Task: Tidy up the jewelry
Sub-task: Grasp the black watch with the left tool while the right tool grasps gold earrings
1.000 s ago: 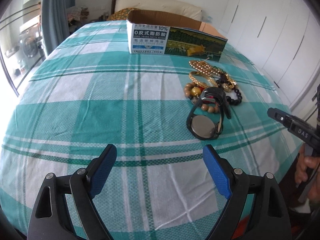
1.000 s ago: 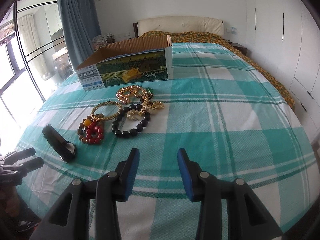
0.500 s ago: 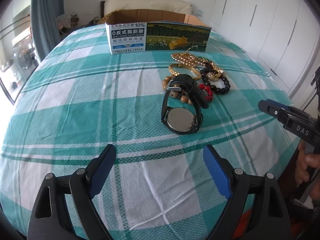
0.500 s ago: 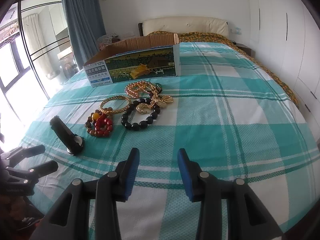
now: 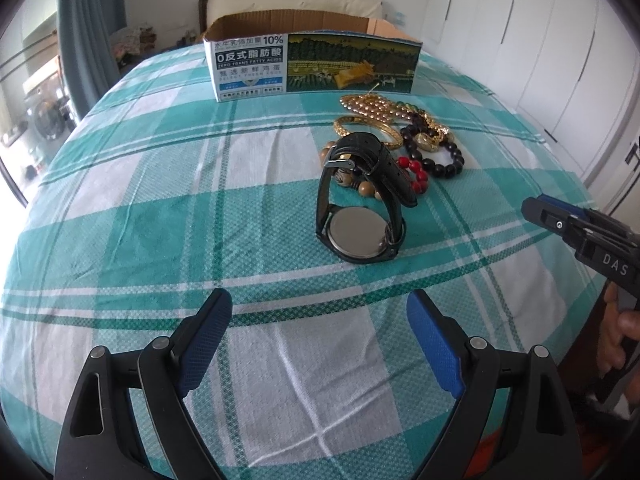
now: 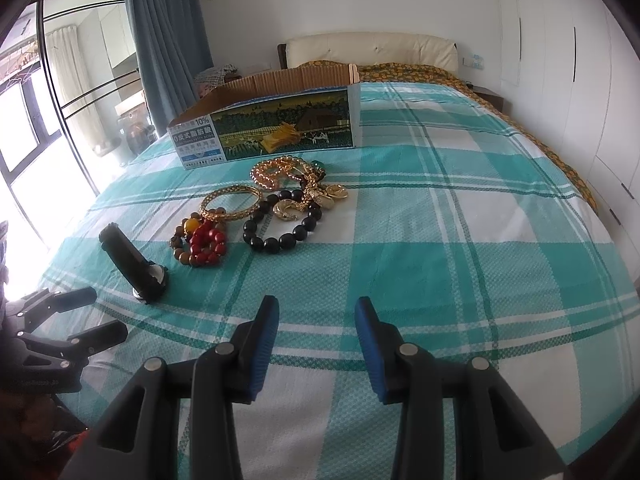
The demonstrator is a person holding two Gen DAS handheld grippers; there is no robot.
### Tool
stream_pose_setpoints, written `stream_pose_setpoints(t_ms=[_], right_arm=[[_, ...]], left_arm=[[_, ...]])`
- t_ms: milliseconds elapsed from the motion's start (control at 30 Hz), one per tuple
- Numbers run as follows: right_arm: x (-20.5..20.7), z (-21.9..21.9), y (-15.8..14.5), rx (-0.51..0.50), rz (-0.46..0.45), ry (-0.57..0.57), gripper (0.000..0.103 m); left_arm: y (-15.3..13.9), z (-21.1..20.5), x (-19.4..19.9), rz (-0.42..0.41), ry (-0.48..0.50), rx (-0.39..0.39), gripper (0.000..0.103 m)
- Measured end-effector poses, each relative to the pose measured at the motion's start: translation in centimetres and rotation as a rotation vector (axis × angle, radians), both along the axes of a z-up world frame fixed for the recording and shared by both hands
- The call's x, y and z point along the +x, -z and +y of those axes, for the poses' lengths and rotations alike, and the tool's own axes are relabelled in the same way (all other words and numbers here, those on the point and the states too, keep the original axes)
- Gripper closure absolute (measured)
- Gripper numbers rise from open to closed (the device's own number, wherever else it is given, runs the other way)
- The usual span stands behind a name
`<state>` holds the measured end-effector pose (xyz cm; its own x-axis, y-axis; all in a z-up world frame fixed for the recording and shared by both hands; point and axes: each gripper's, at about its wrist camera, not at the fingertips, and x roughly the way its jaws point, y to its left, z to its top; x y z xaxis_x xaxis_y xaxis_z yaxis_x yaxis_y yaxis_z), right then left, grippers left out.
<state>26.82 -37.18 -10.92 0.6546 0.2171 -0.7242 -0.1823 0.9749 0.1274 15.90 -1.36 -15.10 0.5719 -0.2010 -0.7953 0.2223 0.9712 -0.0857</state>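
A black wristwatch (image 5: 360, 216) stands on its edge on the checked bedspread, also in the right wrist view (image 6: 132, 262). Behind it lie a wooden bead bracelet (image 6: 182, 244), a red bead bracelet (image 6: 206, 244), a gold bangle (image 6: 230, 202), a black bead bracelet (image 6: 280, 220) and gold chains (image 6: 280, 170). An open cardboard box (image 5: 312, 64) sits further back. My left gripper (image 5: 320, 332) is open wide, just short of the watch, with nothing between its fingers. My right gripper (image 6: 316, 320) is open partway over bare bedspread, right of the jewelry.
The bed (image 6: 460, 220) carries everything; its front edge lies just under both grippers. White wardrobe doors (image 5: 560, 60) line the right side. A curtain (image 6: 168, 32) and a large window (image 6: 40, 120) stand at the left. A hand (image 5: 624, 328) holds the right gripper's handle.
In the left wrist view the watch and the box have shifted leftward and nearer the middle as my left gripper swung toward them. The right gripper's view barely changed. Neither jaw opening changed.
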Motion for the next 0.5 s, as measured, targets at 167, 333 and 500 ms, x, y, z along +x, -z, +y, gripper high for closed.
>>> stream_pose_setpoints(t_ms=[167,333,500], right_arm=[[0.6,0.4,-0.3,-0.001,-0.007,-0.012,0.063],[2.1,0.6,-0.8,0.011,-0.003,-0.026,0.063],[3.5,1.2,-1.0,0.021,0.007,-0.041,0.063]], left_arm=[[-0.1,-0.4,0.3,0.0,0.003,-0.019,0.013],[-0.6,-0.9,0.8,-0.009,0.014,-0.034,0.012],[-1.0,-1.5,1.4,-0.021,0.015,-0.043,0.012]])
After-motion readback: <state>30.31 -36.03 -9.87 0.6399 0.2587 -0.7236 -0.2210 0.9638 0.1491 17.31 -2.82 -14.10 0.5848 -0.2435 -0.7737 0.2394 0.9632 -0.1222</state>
